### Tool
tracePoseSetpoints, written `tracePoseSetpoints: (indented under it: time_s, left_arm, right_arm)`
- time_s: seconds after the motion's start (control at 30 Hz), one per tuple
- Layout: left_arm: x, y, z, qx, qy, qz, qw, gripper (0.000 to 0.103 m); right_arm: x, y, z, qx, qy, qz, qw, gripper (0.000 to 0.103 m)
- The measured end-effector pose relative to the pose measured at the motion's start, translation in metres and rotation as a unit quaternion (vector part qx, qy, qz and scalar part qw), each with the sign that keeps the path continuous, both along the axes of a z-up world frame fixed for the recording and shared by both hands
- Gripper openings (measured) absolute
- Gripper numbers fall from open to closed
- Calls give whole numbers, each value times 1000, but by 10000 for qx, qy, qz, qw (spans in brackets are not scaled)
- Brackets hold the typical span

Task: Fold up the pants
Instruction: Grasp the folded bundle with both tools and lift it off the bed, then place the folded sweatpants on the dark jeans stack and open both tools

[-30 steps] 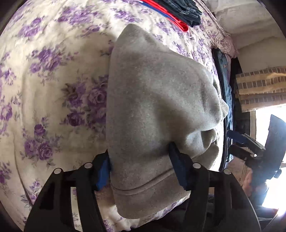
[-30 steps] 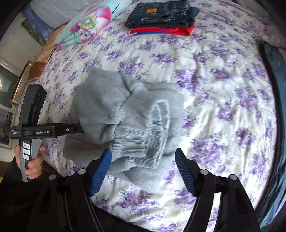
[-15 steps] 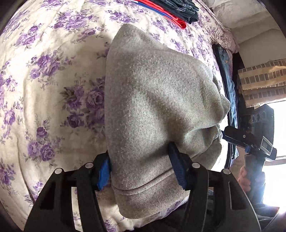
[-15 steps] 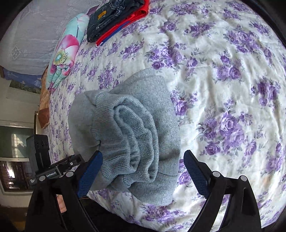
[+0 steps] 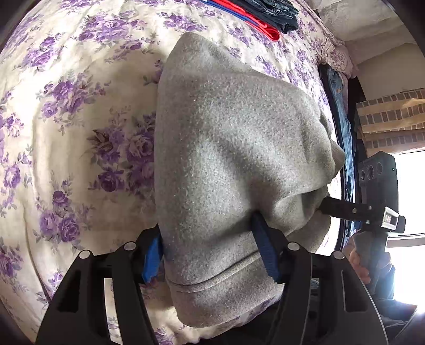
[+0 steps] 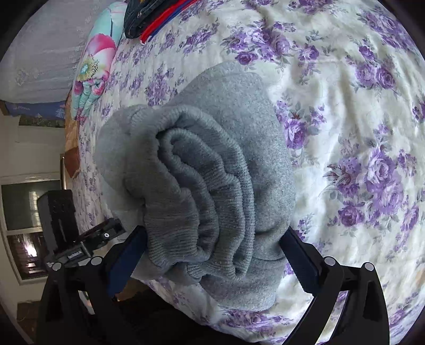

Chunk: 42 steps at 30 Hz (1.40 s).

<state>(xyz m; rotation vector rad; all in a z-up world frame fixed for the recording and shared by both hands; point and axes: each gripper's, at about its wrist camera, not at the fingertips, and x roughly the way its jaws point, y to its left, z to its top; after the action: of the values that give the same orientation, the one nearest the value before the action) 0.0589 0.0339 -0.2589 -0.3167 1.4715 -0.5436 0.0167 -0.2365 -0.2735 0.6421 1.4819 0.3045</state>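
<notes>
The grey sweatpants (image 5: 228, 159) are folded into a thick bundle near the front edge of the bed. My left gripper (image 5: 209, 249) is shut on one end of the bundle, blue pads pressed into the cloth. In the right wrist view the ribbed cuffs and layered folds of the pants (image 6: 202, 185) face me. My right gripper (image 6: 212, 254) has its blue pads on both sides of this end and grips it. The right gripper also shows in the left wrist view (image 5: 372, 207), at the far end of the bundle.
The bed has a white cover with purple flowers (image 6: 358, 119). A stack of folded dark jeans on red cloth (image 5: 268, 13) lies at the far side. A flowered pillow (image 6: 93, 69) lies at the bed's head. The left gripper's body (image 6: 61, 220) shows by a window.
My right gripper has rolled sideways, moved onto the cuff end of the bundle and closed on it. My left gripper keeps its hold and has hardly moved.
</notes>
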Motion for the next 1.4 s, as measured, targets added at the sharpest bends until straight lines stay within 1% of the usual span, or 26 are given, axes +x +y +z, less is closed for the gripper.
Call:
tracePoseSetpoints:
  time_s: [0.1, 0.13, 0.17, 0.2, 0.27, 0.3, 0.37, 0.5, 0.63, 0.73, 0.8, 0.87, 0.93, 1.03, 1.1, 1.17, 1.23, 1.3, 1.33, 1.37, 1.4]
  left_arm:
    - [3, -3, -4, 69, 43, 17, 10000, 71]
    - [4, -2, -5, 45, 74, 15, 10000, 71]
    - [4, -2, -5, 9, 86, 30, 10000, 70]
    - [3, -3, -3, -47, 63, 14, 10000, 61]
    - [-3, -9, 11, 70, -177, -108, 9998, 53]
    - [-6, -14, 19, 154, -335, -198, 9991, 49]
    - [-10, -23, 33, 339, -597, -336, 9971, 47]
    - [-13, -33, 57, 500, -919, -464, 9934, 45]
    - [-7, -31, 75, 476, -1093, -419, 9920, 45]
    - [9, -35, 95, 480, -1295, -378, 9897, 45]
    - [35, -41, 113, 499, -1516, -393, 9864, 45]
    - [72, -47, 134, 488, -1704, -379, 9834, 45]
    - [118, -59, 161, 504, -1985, -367, 9781, 46]
    - [194, -78, 204, 613, -2394, -343, 9684, 47]
    - [244, -94, 226, 697, -2539, -296, 9643, 47]
    - [285, -106, 235, 753, -2572, -253, 9631, 47]
    - [318, -115, 229, 828, -2548, -247, 9631, 48]
    - [345, -121, 206, 940, -2407, -222, 9658, 51]
    - [359, -122, 189, 1028, -2239, -210, 9690, 53]
    - [373, -124, 164, 1189, -1989, -166, 9726, 53]
    - [384, -125, 136, 1437, -1681, -122, 9752, 53]
  right_arm:
    - [2, 13, -5, -413, -38, 152, 9990, 100]
    - [2, 14, -5, -470, -87, 125, 9988, 100]
    - [0, 16, -2, -514, -167, 125, 9985, 94]
    - [-1, 18, 4, -554, -283, 185, 9979, 80]
    - [-6, 24, 22, -739, -553, 365, 9951, 67]
    - [-9, 26, 29, -861, -672, 440, 9930, 63]
    - [-10, 31, 40, -1061, -809, 497, 9898, 62]
    - [-9, 34, 55, -1322, -996, 546, 9847, 62]
    - [-2, 26, 75, -1264, -1189, 468, 9837, 62]
    - [14, 23, 94, -1210, -1361, 445, 9823, 62]
    - [40, 18, 110, -1106, -1477, 410, 9820, 62]
    - [78, 8, 131, -1006, -1674, 350, 9801, 62]
    - [123, -2, 160, -1069, -2026, 330, 9728, 62]
    - [203, -13, 205, -1336, -2519, 350, 9579, 62]
    - [253, -24, 224, -1389, -2652, 294, 9537, 62]
    - [296, -34, 233, -1430, -2712, 245, 9515, 62]
    - [327, -43, 227, -1439, -2719, 228, 9512, 62]
    - [353, -51, 203, -1346, -2598, 200, 9560, 63]
    - [362, -52, 183, -1344, -2473, 213, 9593, 64]
    - [373, -53, 157, -1373, -2279, 229, 9637, 66]
    - [382, -52, 129, -1503, -2059, 227, 9667, 77]
